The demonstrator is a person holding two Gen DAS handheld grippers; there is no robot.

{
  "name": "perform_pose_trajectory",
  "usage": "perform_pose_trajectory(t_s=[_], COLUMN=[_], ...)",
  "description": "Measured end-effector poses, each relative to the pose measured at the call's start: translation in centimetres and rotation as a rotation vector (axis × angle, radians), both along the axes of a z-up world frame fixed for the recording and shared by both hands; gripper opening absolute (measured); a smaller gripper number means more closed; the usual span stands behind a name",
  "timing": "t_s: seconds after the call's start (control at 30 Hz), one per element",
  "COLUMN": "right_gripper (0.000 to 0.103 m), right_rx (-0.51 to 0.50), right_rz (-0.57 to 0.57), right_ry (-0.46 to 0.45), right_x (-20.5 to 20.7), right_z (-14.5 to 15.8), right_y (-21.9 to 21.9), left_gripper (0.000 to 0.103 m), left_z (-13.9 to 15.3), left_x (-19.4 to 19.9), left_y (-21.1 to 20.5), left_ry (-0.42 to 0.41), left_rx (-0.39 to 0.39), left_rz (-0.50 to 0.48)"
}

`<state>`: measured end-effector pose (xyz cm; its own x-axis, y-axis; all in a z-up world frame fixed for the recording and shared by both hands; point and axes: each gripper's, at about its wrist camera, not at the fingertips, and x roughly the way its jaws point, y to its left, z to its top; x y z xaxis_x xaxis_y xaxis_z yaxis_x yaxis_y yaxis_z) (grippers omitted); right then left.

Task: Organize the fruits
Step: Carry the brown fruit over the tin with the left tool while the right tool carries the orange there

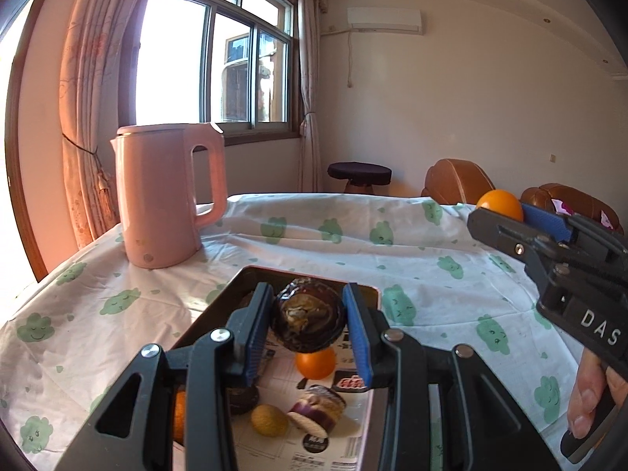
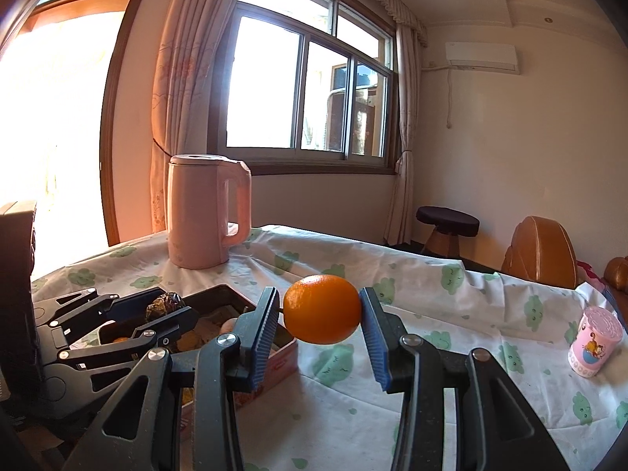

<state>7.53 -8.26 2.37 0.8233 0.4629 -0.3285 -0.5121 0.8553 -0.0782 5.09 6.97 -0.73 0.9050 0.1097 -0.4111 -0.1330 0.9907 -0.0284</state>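
Pink canister [image 2: 596, 343] in right view only, tin's fruit [image 1: 316, 363] in left

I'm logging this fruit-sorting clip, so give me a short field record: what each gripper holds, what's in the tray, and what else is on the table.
left gripper: shut on dark purple fruit, above the tray
right gripper: shut on orange, above the tablecloth
tray: small orange fruit, yellow fruit, cut purple fruit
tablecloth: white, green cloud print
also on table: pink kettle, pink cup
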Motion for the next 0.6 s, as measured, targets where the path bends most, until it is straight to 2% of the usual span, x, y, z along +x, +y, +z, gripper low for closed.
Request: perform_pose_trajectory(t_s=[0.6], right_gripper=[0.044], right_rx=[-0.041], right_rz=[0.073], right_ry=[0.0], right_x=[-0.2], right_z=[-0.2], right_y=[4.8], left_gripper=[0.039], left_z=[-0.5], left_x=[-0.3], left_y=[4.1], left_ry=[0.029], left_rx=[-0.007], left_rz=[0.066])
